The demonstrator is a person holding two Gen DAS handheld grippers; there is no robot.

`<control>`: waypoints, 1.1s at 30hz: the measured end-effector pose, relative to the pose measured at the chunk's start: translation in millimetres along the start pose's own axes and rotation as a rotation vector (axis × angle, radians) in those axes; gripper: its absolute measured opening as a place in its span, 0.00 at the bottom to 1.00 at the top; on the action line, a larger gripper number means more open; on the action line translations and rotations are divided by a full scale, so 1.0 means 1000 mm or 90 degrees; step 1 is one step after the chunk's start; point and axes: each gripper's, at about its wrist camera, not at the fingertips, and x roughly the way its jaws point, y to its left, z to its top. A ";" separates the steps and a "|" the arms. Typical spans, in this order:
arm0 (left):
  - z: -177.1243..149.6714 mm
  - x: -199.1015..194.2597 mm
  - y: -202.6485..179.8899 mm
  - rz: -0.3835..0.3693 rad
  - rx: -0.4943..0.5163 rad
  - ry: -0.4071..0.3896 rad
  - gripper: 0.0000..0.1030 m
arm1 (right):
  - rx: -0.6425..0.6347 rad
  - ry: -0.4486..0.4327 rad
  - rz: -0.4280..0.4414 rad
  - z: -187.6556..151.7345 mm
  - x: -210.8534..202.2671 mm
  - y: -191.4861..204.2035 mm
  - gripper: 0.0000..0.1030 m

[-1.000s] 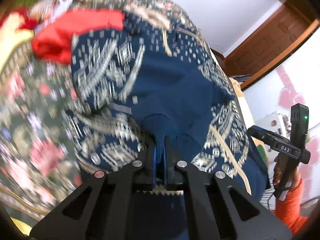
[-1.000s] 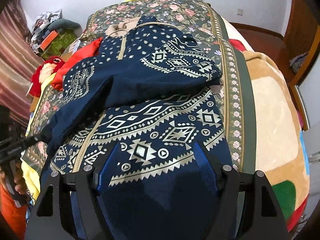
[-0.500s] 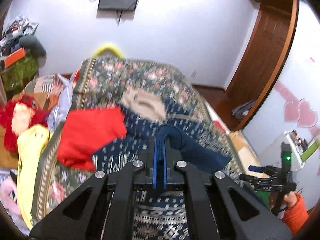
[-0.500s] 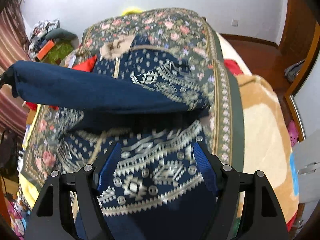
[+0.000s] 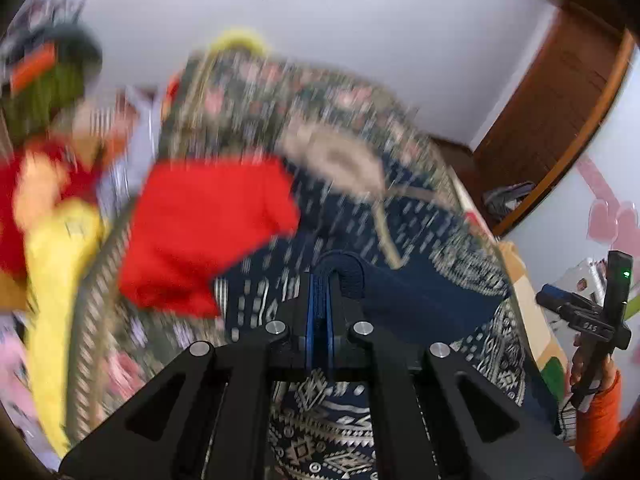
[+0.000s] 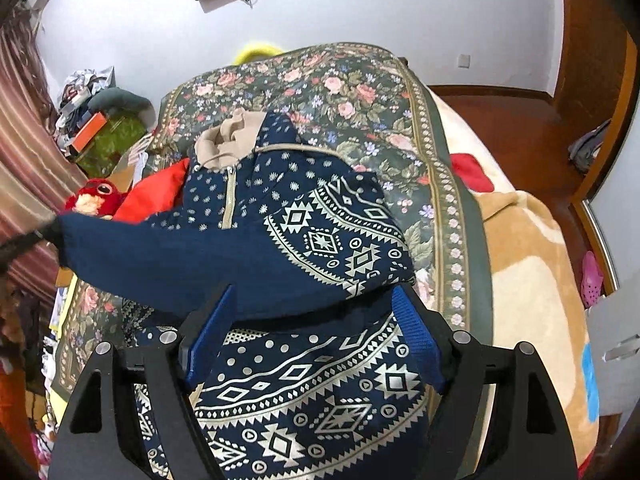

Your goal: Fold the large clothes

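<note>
A navy hoodie with a white geometric pattern and a beige hood lies on a floral bedspread. My left gripper is shut on the cuff of its plain navy sleeve. That sleeve is stretched in the air across the hoodie's chest, toward the left edge of the right wrist view. My right gripper hovers over the patterned lower body. Its jaws are opening, and its blue pads press on nothing.
A red cloth and a red plush toy lie left of the hoodie. A beige blanket covers the bed's right side. Clutter piles up at the far left by a curtain. A hand in an orange sleeve holds the right gripper.
My left gripper lifted the sleeve cuff off the hoodie and carried it up and sideways, pulling the sleeve taut. My right gripper rose a little and its jaws spread wider.
</note>
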 end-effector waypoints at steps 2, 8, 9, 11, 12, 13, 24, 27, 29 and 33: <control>-0.010 0.023 0.025 0.001 -0.046 0.040 0.03 | -0.003 0.014 -0.006 0.001 0.009 0.001 0.75; -0.033 0.061 0.065 -0.002 -0.120 0.092 0.03 | -0.006 0.050 -0.017 0.010 0.037 -0.002 0.75; -0.036 0.065 0.067 0.002 -0.123 0.097 0.03 | -0.003 0.055 -0.017 0.011 0.041 -0.002 0.75; -0.040 0.074 0.070 0.009 -0.123 0.111 0.03 | 0.006 0.068 -0.013 0.013 0.050 -0.004 0.75; -0.042 0.078 0.071 0.011 -0.122 0.116 0.03 | 0.009 0.073 -0.011 0.014 0.053 -0.005 0.75; -0.045 0.082 0.071 0.017 -0.122 0.124 0.03 | 0.012 0.078 -0.011 0.014 0.057 -0.005 0.75; -0.066 0.117 0.087 0.101 -0.117 0.187 0.17 | -0.037 0.153 -0.062 0.005 0.110 -0.006 0.77; -0.074 0.116 0.085 0.103 -0.105 0.188 0.18 | -0.075 0.155 -0.074 0.002 0.112 0.002 0.84; -0.077 0.112 0.082 0.105 -0.103 0.187 0.25 | -0.100 0.155 -0.089 -0.001 0.111 0.008 0.84; -0.085 0.094 0.076 0.095 -0.101 0.166 0.48 | -0.111 0.156 -0.084 -0.003 0.101 0.010 0.84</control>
